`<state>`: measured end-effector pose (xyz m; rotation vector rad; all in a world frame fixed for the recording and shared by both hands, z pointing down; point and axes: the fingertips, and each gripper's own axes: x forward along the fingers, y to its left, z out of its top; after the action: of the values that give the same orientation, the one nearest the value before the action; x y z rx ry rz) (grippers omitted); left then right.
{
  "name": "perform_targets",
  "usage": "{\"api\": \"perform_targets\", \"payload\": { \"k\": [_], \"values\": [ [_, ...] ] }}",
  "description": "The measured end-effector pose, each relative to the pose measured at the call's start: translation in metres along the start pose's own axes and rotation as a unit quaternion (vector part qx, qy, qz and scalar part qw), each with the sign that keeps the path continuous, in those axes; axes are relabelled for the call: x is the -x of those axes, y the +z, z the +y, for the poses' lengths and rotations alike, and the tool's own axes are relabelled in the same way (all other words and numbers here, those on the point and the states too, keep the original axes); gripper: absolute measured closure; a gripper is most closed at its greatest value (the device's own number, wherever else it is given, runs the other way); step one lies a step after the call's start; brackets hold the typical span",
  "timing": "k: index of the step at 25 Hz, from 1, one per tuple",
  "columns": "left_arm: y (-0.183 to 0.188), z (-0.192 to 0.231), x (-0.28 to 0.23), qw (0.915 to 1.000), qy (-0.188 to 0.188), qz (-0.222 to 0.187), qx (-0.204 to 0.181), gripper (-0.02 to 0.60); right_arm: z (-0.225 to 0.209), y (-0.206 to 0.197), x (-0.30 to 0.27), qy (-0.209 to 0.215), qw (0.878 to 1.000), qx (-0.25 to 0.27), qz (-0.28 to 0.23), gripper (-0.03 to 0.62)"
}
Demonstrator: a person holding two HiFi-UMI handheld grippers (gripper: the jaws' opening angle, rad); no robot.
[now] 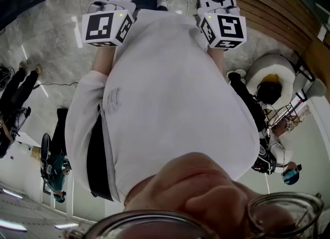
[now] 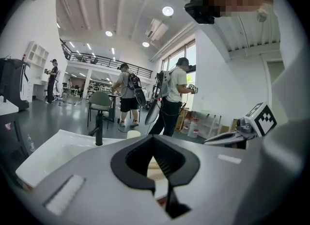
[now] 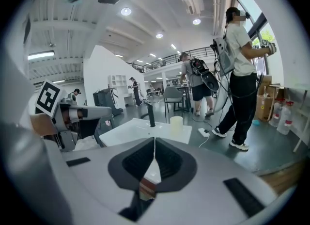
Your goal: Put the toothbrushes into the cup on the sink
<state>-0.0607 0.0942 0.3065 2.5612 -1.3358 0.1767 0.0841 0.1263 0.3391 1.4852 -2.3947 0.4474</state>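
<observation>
No toothbrush shows in any view. The white sink [image 2: 53, 153] with its black faucet [image 2: 99, 133] lies ahead of my left gripper [image 2: 154, 137], and the pale cup [image 2: 132, 134] stands on its far edge. That gripper's jaws meet with nothing between them. My right gripper [image 3: 154, 139] is shut and empty too, and it faces the same sink [image 3: 127, 133], faucet [image 3: 151, 116] and cup [image 3: 176, 123] from a distance. In the head view only the two marker cubes, left [image 1: 107, 27] and right [image 1: 225, 27], show in front of a white shirt.
Several people [image 3: 242, 69] stand behind the sink with backpacks and gear. A green chair [image 2: 100, 102] stands by a table. Bottles [image 3: 283, 115] and boxes sit on the floor by the wall. The other gripper [image 2: 242, 133] reaches in at the right of the left gripper view.
</observation>
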Motion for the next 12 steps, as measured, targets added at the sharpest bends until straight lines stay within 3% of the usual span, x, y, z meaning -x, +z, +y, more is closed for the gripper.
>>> {"api": "perform_targets", "payload": {
  "k": [12],
  "values": [
    [0.049, 0.086, -0.073, 0.999, -0.043, -0.002, -0.013, 0.58, -0.014, 0.061, -0.091, -0.036, 0.999, -0.013, -0.011, 0.583]
  ]
}}
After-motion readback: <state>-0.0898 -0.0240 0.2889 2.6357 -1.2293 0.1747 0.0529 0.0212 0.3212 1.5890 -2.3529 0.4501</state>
